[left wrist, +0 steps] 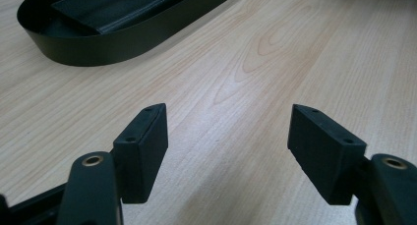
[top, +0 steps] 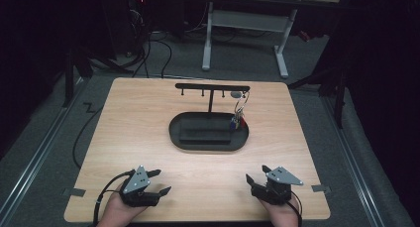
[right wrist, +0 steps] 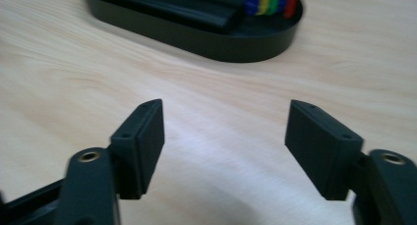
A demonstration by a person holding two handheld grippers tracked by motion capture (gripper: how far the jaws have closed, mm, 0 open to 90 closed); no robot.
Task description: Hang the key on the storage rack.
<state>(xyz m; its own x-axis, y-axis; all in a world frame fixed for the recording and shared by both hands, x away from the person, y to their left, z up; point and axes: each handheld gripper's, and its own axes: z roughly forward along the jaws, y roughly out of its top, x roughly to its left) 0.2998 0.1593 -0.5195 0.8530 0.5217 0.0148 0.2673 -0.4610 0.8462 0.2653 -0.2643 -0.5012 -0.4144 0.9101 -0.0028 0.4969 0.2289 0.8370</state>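
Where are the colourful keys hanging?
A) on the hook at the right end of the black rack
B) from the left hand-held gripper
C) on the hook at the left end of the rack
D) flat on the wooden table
A: the keys dangle from the hook at the right end of the rack's bar, their lower ends over the black tray.

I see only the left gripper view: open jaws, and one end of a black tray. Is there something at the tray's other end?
Observer: Yes, a bunch of keys with coloured tags dangles at the right end of the tray.
Operator: From what does it hang?
Observer: From the right end of a black T-shaped rack that rises from the tray.
Operator: And my other hand?
Observer: The right gripper sits at the near right of the table, jaws open, holding nothing.
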